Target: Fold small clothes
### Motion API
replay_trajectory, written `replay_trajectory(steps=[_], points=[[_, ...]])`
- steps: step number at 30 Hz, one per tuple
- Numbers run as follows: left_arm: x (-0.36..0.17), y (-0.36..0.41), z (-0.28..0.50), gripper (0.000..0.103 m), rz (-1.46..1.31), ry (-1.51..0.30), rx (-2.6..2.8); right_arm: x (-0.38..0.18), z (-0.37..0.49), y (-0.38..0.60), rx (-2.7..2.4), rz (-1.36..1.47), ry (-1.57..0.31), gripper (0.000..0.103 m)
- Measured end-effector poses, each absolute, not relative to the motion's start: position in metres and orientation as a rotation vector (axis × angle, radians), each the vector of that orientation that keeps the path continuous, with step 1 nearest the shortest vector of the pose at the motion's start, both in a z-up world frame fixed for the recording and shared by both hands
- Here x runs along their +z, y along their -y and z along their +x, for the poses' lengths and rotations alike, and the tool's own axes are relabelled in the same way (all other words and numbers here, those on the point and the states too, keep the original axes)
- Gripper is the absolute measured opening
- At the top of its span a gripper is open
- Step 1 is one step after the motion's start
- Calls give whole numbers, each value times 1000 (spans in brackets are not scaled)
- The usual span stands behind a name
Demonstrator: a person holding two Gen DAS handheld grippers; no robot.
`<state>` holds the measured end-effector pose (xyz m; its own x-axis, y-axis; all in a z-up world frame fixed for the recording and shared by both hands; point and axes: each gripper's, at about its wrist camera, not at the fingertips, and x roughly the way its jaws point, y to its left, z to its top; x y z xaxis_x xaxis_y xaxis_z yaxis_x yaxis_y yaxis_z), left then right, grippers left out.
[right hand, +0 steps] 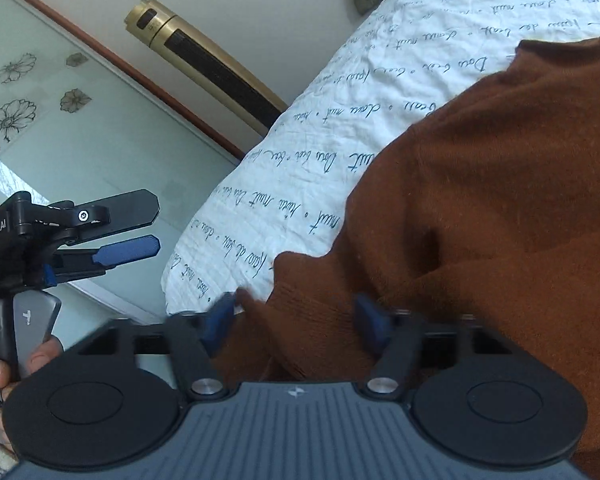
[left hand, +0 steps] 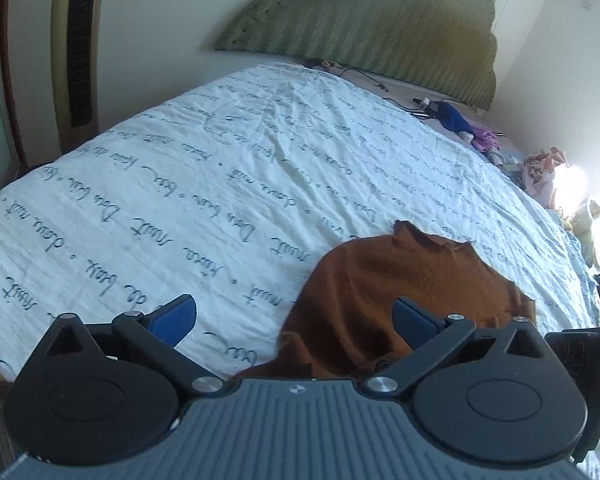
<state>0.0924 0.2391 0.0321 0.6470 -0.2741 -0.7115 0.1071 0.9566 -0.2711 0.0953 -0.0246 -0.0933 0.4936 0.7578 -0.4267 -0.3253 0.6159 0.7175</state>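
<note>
A rust-brown knit garment (left hand: pixel 400 280) lies on the white bedspread (left hand: pixel 220 168) near the bed's near edge. My left gripper (left hand: pixel 296 316) is open, hovering above the garment's left edge; its right pad (left hand: pixel 414 318) is over the cloth, its left pad over the sheet. In the right wrist view the garment (right hand: pixel 500 200) fills the right side. My right gripper (right hand: pixel 296 320) is open with a hem fold of the garment between its blue pads. The left gripper (right hand: pixel 140 228) shows at the left, open and held by a hand.
A green padded headboard (left hand: pixel 372 32) stands at the far end. Cables, blue and purple items (left hand: pixel 460 120) and a pile of clothes (left hand: pixel 548 176) lie along the bed's right side. A gold tower appliance (right hand: pixel 204 60) and a frosted glass door (right hand: pixel 60 120) stand left of the bed.
</note>
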Motion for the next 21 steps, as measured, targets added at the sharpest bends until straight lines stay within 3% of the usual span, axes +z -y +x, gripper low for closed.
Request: replay_trajectory(steps=[6, 12, 16, 18, 19, 20, 21], points=[[33, -199, 95, 103, -115, -818, -280, -51, 59, 162, 506, 480, -573, 89], [6, -176, 112, 103, -17, -919, -338, -87, 73, 304, 121, 423, -722, 89], [-15, -153, 108, 103, 296, -879, -137, -133, 87, 349, 109, 577, -802, 89], [-27, -150, 105, 103, 404, -903, -71, -137, 90, 348, 185, 611, -750, 99], [-30, -152, 102, 103, 401, -919, -96, -138, 96, 344, 237, 621, -751, 98], [-32, -155, 98, 103, 366, -923, -144, -138, 100, 338, 264, 609, -746, 97], [-32, -158, 93, 102, 318, -917, -190, -136, 103, 331, 273, 573, -741, 77]])
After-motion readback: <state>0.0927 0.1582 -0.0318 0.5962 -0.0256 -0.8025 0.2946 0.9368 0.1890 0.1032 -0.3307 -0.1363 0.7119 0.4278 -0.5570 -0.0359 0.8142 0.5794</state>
